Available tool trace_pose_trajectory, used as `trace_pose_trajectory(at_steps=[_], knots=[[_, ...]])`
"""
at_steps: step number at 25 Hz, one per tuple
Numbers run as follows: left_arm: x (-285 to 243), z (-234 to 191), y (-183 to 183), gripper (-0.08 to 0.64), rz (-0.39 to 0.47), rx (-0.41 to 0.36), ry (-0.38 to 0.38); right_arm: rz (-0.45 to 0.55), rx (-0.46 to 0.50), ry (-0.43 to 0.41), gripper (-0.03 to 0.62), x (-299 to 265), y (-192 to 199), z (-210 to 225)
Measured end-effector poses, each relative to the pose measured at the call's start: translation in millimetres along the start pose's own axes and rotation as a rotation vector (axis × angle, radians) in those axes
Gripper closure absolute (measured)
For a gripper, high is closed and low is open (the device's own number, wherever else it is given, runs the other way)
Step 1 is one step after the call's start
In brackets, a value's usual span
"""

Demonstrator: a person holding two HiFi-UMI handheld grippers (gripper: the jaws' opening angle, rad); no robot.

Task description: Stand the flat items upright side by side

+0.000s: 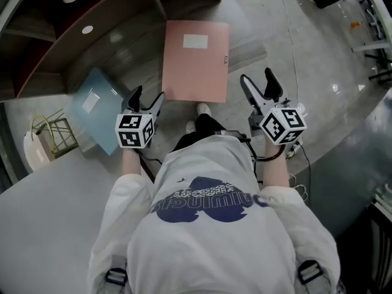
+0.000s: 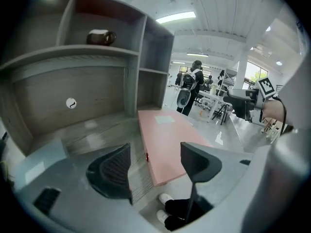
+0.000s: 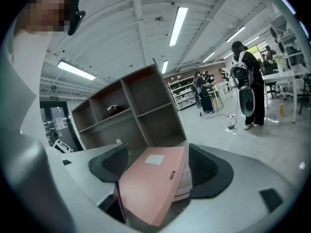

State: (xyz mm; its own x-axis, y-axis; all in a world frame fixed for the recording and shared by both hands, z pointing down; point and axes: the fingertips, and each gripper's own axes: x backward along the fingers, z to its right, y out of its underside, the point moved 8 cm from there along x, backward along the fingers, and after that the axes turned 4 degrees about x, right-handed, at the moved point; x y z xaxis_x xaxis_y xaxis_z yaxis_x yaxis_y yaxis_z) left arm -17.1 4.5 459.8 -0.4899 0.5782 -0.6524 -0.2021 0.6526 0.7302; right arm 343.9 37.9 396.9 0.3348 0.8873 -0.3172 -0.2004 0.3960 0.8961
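A: Looking for the pink folder (image 1: 196,66), lying where?

B: Lying flat on the floor, not yet upright. Running lengthwise away from the shoes, far short edge pointing at the shelf unit (image 1: 73,48) just beyond it, spine edge facing right.

A: And reading the tools how?

B: Seeing the left tool (image 1: 147,97) hovering off the pink folder's near left corner, jaws standing wide apart, gripping nothing. Seeing the right tool (image 1: 257,77) hovering off the pink folder's near right side, also gaping and empty, looking along the pink folder's length.

A: Anything else lying around?

B: Spotting a blue folder (image 1: 95,106) flat on the floor, left of the pink folder, beyond the left tool.

A: Judging which side for the lift?

B: Probably coming in from both long edges, each tool sitting about equally near; the spine edge falling to the right tool.
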Motion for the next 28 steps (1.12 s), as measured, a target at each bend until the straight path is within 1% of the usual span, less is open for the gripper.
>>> trace_pose_trajectory(at_steps=[3, 6, 8, 11, 14, 16, 20, 24, 26, 28], knots=[[-33.8, -4.1, 9.6, 0.255, -0.097, 0.041, 0.030, -0.053, -0.013, -0.033, 0.234, -18.8, 8.9, 12.3], [-57.4, -7.2, 20.1, 0.253, -0.197, 0.019, 0.023, -0.088, -0.044, -0.056, 0.232, -31.8, 19.8, 21.6], [-67.7, -7.3, 24.3, 0.252, -0.241, 0.020, 0.025, -0.110, -0.059, -0.066, 0.229, -37.5, 26.5, 27.1], [-80.6, -8.2, 25.3, 0.252, -0.267, 0.100, 0.064, -0.142, -0.073, -0.074, 0.227, -45.4, 34.3, 33.0], [-93.2, -11.4, 27.4, 0.252, -0.295, 0.194, 0.136, -0.158, -0.097, -0.064, 0.227, -50.2, 40.6, 33.6], [-99.4, -15.1, 30.8, 0.252, -0.330, 0.226, 0.177, -0.165, -0.111, -0.050, 0.227, -50.4, 44.3, 30.9], [-109.1, -19.9, 36.3, 0.252, -0.390, 0.224, 0.245, -0.156, -0.142, -0.004, 0.227, -47.9, 50.2, 24.9], [-115.7, -22.8, 40.2, 0.252, -0.430, 0.193, 0.308, -0.150, -0.194, 0.064, 0.227, -36.8, 63.1, 11.3], [-118.9, -24.9, 39.9, 0.252, -0.449, 0.178, 0.338, -0.165, -0.201, 0.067, 0.224, -32.0, 69.6, 2.8], [-121.8, -28.7, 39.0, 0.252, -0.468, 0.178, 0.363, -0.180, -0.210, 0.052, 0.221, -29.3, 75.9, -4.1]])
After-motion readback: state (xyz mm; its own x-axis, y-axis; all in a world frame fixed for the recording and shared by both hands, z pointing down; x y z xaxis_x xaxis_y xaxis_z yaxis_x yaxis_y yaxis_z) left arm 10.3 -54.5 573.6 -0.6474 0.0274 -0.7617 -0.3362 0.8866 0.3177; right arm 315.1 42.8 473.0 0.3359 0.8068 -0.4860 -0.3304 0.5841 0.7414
